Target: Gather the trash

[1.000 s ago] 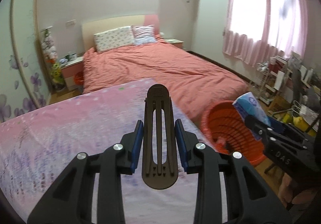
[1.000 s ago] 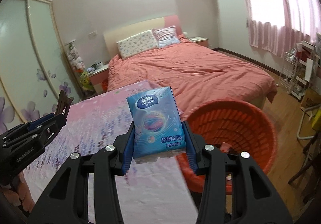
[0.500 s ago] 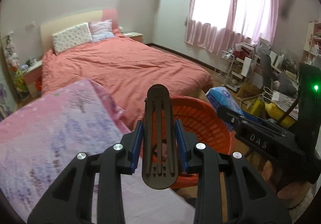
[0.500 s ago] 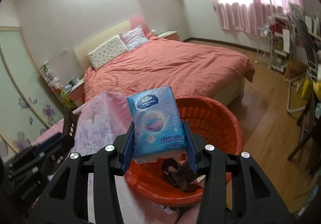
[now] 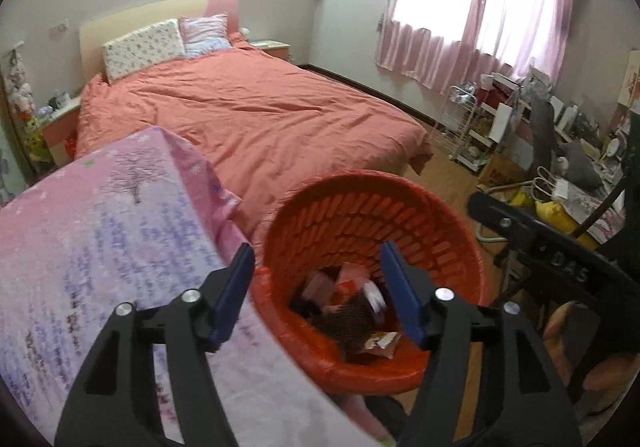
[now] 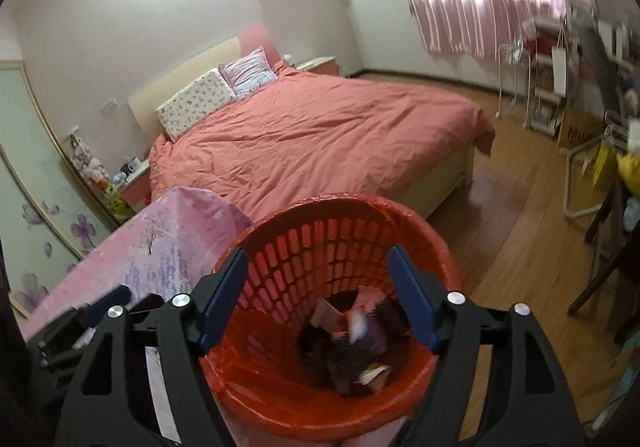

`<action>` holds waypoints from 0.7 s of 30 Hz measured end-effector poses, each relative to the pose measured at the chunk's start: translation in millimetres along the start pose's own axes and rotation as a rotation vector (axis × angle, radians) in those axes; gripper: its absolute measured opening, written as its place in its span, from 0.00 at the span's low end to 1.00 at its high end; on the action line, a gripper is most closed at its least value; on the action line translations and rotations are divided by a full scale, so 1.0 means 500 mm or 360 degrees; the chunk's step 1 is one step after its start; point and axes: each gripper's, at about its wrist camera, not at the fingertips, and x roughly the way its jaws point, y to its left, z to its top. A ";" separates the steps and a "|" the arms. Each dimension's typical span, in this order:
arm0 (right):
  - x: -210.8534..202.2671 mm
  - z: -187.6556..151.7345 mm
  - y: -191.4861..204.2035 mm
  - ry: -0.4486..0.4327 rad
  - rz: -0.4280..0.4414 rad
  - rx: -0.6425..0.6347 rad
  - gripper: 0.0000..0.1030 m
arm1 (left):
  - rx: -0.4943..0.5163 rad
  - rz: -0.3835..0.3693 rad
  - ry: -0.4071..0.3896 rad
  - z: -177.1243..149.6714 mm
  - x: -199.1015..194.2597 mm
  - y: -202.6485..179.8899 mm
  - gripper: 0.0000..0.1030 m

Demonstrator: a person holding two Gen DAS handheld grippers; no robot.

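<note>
An orange slotted plastic basket stands beside the pink table, holding a pile of mixed trash. My left gripper is open and empty, held above the basket's near rim. My right gripper is open and empty, also directly over the basket. The right gripper's black body shows at the right of the left wrist view. The dark flat piece and the blue tissue pack cannot be told apart within the blurred pile.
A table with a pink floral cloth lies left of the basket. A bed with a salmon cover is behind. Wooden floor, a cluttered shelf and desk stand at the right.
Both grippers moved over the basket and opened. The dark flat piece left the left gripper and the blue tissue pack left the right gripper.
</note>
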 end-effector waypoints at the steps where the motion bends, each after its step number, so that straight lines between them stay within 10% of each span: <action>1: -0.014 -0.007 0.006 -0.0018 -0.0020 -0.0025 0.76 | 0.0005 0.0020 -0.0011 -0.006 -0.012 0.005 0.67; 9: -0.126 -0.033 0.064 -0.0206 -0.0160 -0.0190 0.98 | -0.0010 0.0339 -0.0184 -0.080 -0.183 0.072 0.96; 21: -0.310 -0.156 0.166 -0.0579 -0.0342 -0.0333 0.98 | -0.0220 0.0790 -0.0302 -0.271 -0.422 0.140 0.96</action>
